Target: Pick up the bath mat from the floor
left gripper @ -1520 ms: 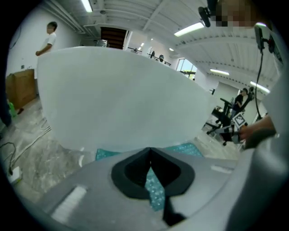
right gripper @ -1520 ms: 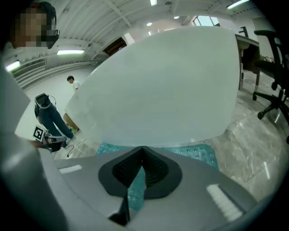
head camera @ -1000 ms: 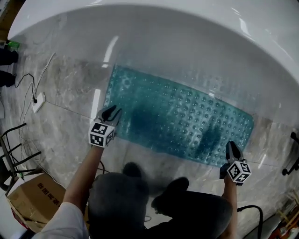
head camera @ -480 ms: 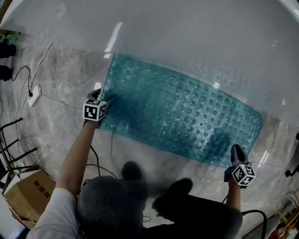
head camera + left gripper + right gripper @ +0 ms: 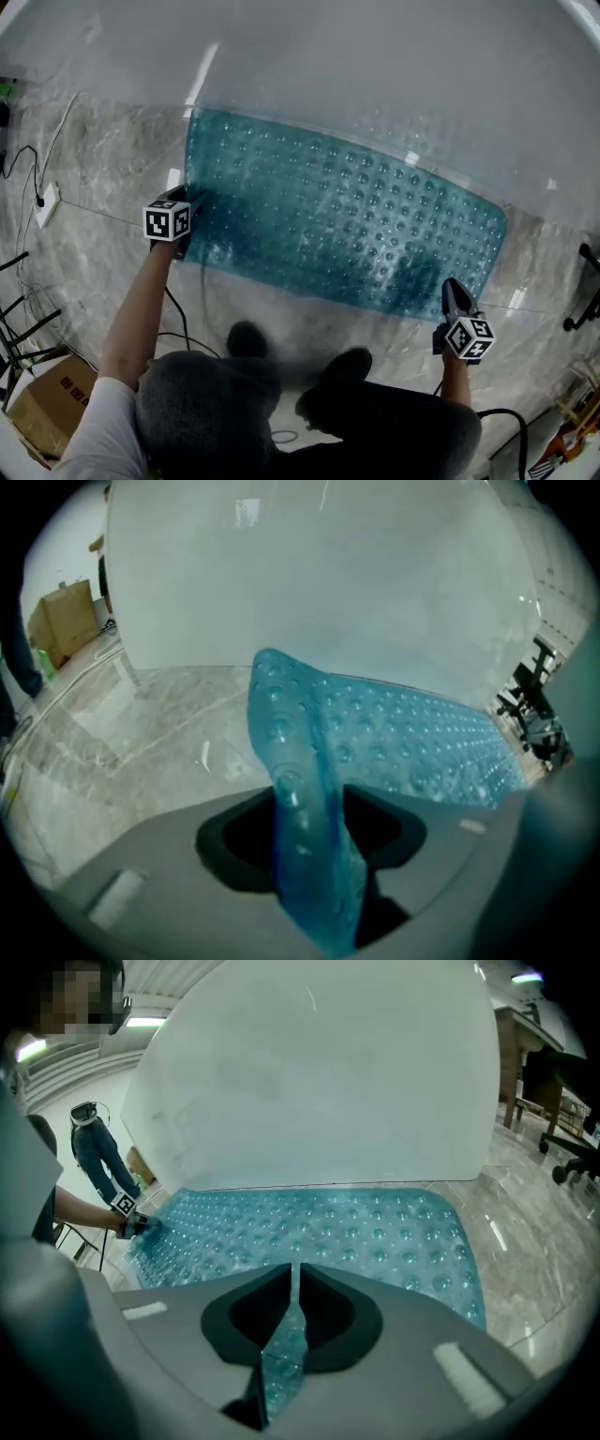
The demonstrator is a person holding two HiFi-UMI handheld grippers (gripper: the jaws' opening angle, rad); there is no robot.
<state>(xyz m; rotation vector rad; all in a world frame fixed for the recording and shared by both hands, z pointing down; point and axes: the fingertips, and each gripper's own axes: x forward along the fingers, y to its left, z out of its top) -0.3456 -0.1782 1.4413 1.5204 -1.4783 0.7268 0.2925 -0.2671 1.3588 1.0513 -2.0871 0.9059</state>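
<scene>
Seen from the head, a teal, bubble-textured bath mat [image 5: 347, 225] lay flat on the marble floor [image 5: 103, 187], with its far long edge against a white tub [image 5: 375, 75]. Its long axis ran left to right, dipping slightly toward the right. The left gripper [image 5: 190, 208] sat at the mat's left end near the front corner. Its jaws had just been closing and pinched a raised fold of that edge. The right gripper [image 5: 454, 289] sat at the front right corner. Its jaws had also just been closing and were nearly together on a thin strip of mat. With one gripper at each end, the lift would likely go straight up.
</scene>
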